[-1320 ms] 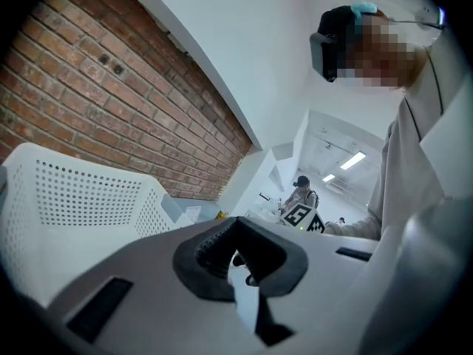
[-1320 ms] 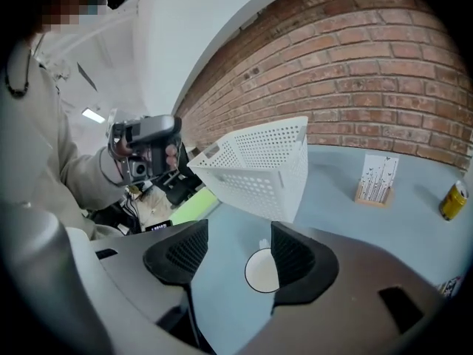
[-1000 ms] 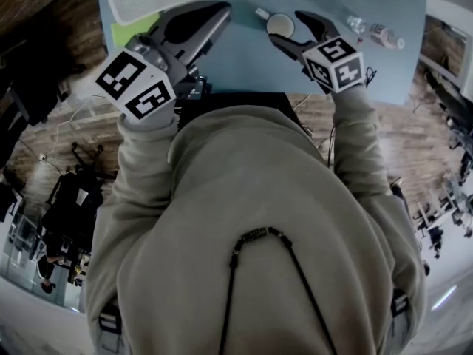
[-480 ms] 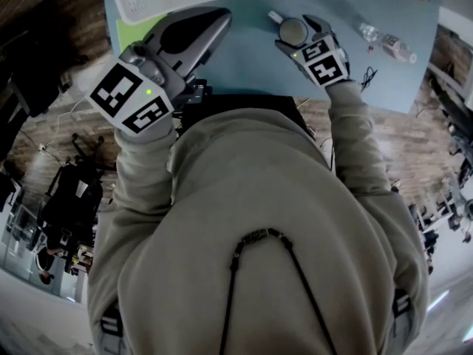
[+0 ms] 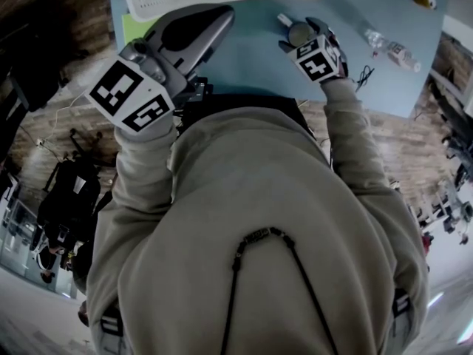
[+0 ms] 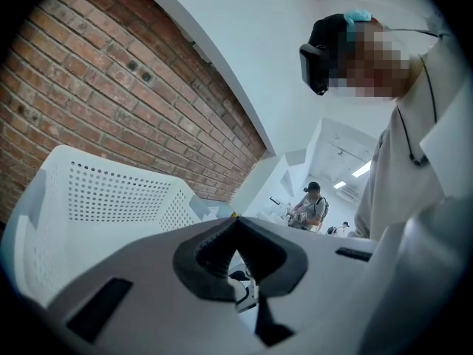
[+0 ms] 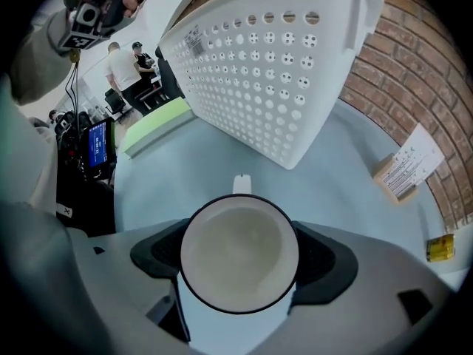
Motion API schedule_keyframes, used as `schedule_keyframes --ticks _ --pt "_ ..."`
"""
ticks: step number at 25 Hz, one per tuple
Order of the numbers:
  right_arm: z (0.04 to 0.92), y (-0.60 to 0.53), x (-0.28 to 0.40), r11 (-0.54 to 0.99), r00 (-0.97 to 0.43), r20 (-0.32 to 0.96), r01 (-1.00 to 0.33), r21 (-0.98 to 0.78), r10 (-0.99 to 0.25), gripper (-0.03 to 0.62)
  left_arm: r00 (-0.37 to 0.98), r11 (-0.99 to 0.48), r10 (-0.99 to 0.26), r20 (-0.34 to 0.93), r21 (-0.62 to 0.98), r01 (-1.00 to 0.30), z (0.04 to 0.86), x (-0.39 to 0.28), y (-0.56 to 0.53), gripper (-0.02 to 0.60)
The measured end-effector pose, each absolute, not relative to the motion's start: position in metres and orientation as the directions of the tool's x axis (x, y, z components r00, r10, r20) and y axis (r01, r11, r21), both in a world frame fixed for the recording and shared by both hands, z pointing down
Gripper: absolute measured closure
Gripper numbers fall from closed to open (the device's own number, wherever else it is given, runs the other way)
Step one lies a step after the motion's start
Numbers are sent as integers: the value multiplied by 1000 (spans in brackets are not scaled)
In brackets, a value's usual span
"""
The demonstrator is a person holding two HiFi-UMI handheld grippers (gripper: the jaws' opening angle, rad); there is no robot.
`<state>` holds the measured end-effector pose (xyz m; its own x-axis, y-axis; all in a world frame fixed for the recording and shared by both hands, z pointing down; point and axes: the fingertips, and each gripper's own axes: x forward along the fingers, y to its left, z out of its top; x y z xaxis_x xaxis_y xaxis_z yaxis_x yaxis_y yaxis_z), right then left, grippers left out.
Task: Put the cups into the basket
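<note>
**Mia:** What is the left claw [image 6: 236, 224] doing?

**Ben:** It is up off the pale blue counter [image 7: 340, 168]. Its two sides are pressed together with nothing in them. I think it cannot help if something slips.

**Mia:** And the big white plastic basket with little holes [image 7: 273, 72]?

**Ben:** It sits on the counter, past the cup. Its wall is tall. A cup carried too low could bump that wall and drop.

**Mia:** Where is the cup?

**Ben:** The round white cup with a dark rim [image 7: 238, 254] stands upright on the counter, near the basket but not in it. It looks empty. Its small handle points away, toward the basket.

**Mia:** Is the right claw [image 5: 301, 35] holding it?

**Ben:** No. That claw is opening wide, and the cup sits right between its two sides. The dark pads are just beside the cup.

**Mia:** So what could go wrong?

**Ben:** The cup is round and smooth. If the claw pinches off to one side, the cup could slide out or tip over. If the claw pushes forward first, it could shove the cup along. A weak pinch could let it fall on the way.
</note>
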<state>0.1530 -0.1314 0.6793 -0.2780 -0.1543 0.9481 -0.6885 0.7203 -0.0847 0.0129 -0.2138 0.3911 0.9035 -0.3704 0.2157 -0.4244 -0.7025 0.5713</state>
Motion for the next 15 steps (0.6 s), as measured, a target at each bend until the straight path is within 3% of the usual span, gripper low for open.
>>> schedule_keyframes --ticks 15 --pt "677 -134 162 697 -255 956 -712 -85 -144 184 909 -711 -368 194 572 -410 382 21 -216 584"
